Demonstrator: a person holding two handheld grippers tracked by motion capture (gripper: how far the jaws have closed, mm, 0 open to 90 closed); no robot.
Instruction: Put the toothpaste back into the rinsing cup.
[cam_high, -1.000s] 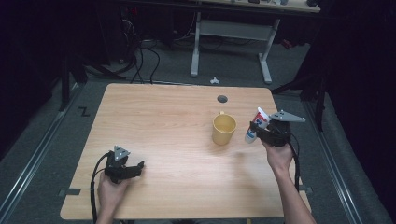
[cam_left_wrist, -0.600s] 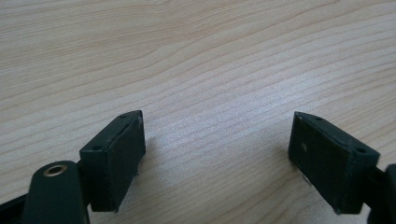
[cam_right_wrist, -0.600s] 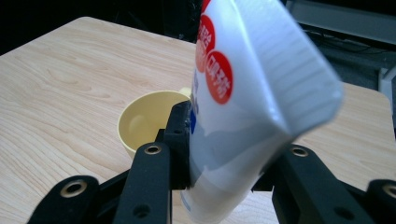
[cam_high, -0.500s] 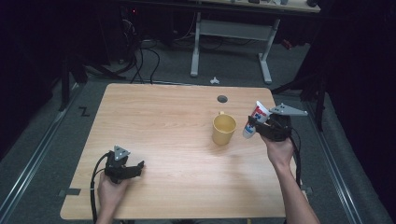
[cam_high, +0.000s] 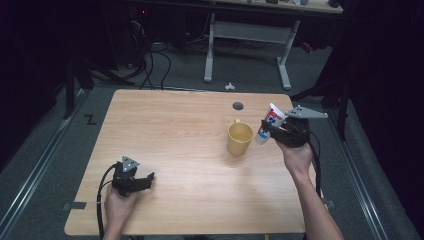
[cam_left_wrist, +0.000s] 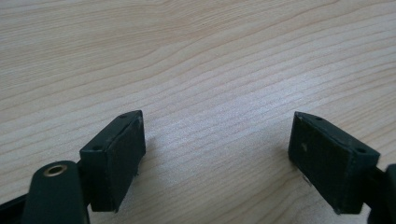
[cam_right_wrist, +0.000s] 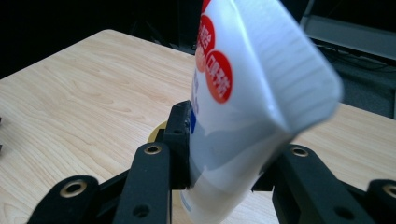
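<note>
My right gripper (cam_high: 270, 131) is clamping a white squeezable plastic tube with red round labels and blue print (cam_high: 266, 125), both black pads pressing its lower body. In the right gripper view the tube (cam_right_wrist: 252, 93) is rising between the jaws, crimped flat end up and tilting toward the camera, cap end pointing down past the jaws. In the high view the tube is hanging in the air just right of a yellow ceramic mug (cam_high: 239, 138), near its rim but apart from it. The mug is standing upright on the light wooden table (cam_high: 175, 120), right of centre, handle at its far side. My right hand (cam_high: 296, 156) is coming in from the near right edge, cable trailing back along the forearm.

My left gripper (cam_high: 134, 181) is sitting low at the near left of the table, well apart from mug and tube. In the left gripper view its jaws are spread wide with bare wood grain between the pads (cam_left_wrist: 116, 158); gripping nothing. My left hand (cam_high: 119, 202) is wrapping the body from the near edge.

A small dark round grommet (cam_high: 238, 106) is sitting in the tabletop beyond the mug.
</note>
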